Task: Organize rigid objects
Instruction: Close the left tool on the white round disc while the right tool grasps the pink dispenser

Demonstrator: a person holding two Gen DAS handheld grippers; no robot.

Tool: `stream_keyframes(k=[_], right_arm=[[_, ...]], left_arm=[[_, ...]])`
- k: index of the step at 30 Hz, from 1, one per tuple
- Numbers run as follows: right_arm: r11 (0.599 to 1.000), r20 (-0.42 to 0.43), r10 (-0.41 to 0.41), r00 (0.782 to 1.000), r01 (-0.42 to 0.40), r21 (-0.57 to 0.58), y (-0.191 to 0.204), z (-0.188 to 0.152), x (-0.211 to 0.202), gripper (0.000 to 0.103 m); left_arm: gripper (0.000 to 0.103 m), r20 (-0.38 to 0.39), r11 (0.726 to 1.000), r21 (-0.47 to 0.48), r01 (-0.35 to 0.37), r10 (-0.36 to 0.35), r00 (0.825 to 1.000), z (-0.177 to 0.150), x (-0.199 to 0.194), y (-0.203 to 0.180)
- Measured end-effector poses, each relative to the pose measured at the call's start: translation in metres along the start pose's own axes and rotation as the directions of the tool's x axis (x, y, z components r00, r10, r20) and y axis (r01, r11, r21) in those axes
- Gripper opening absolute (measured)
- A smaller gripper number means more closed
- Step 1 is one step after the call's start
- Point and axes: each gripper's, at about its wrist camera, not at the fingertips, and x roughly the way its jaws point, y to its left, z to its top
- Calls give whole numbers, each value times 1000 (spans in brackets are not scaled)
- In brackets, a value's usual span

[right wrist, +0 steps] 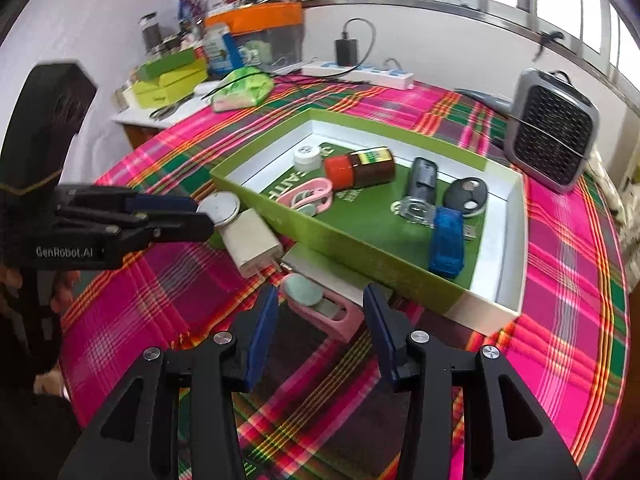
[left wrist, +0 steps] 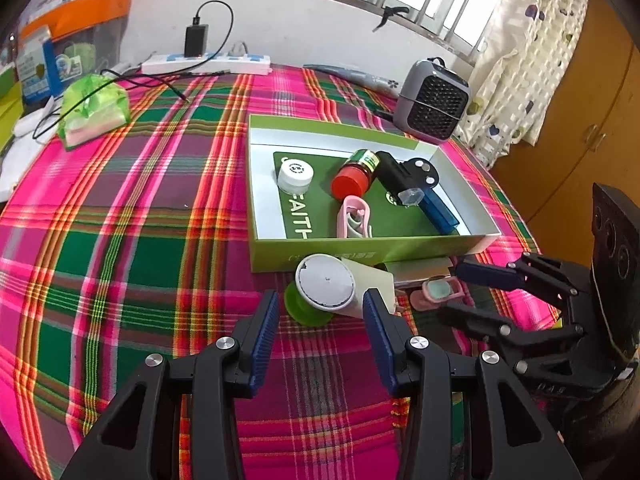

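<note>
A green box [left wrist: 360, 250] [right wrist: 352, 250] on the plaid cloth holds a white cap [left wrist: 295, 176], a red-lidded brown bottle [left wrist: 354, 176] [right wrist: 360, 170], a pink clip [left wrist: 353, 216], a black key fob [right wrist: 466, 196] and a blue USB stick [right wrist: 446, 242]. In front of the box lie a white-lidded green jar [left wrist: 325, 286] [right wrist: 220, 208], a white charger [right wrist: 250, 242] and a pink case [right wrist: 320, 306] [left wrist: 438, 292]. My left gripper [left wrist: 320, 312] [right wrist: 200, 216] is open around the jar. My right gripper [right wrist: 320, 308] [left wrist: 456, 290] is open around the pink case.
A grey fan heater [left wrist: 434, 102] [right wrist: 552, 136] stands behind the box. A power strip with a charger [left wrist: 206, 62] and a green tissue pack [left wrist: 94, 110] lie at the far edge. Orange-lidded bin and boxes [right wrist: 256, 36] crowd the back left. A wooden cabinet [left wrist: 580, 120] is at right.
</note>
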Motion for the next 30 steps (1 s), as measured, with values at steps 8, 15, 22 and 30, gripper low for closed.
stream_keyframes(k=[8,15,22,30], right_arm=[[999,-22,31,999,-32,-39,11,-7,-1,46],[998,-53,47,998,-48,-29,17,-9,5,46],[1000,-57,19,998,-17,22,15,-4,12,46],[998,-53,8,999,-5,58,12,-6,12,46]], left_arm=[[43,-4,1000,14,-10,10,1000,4,5,-1],[43,-1,999,32,-44,44,999,10,11,-3],[43,4,997,35,-74,74,997,13,15,0],[43,1,997,6,-74,74,997,11,14,9]])
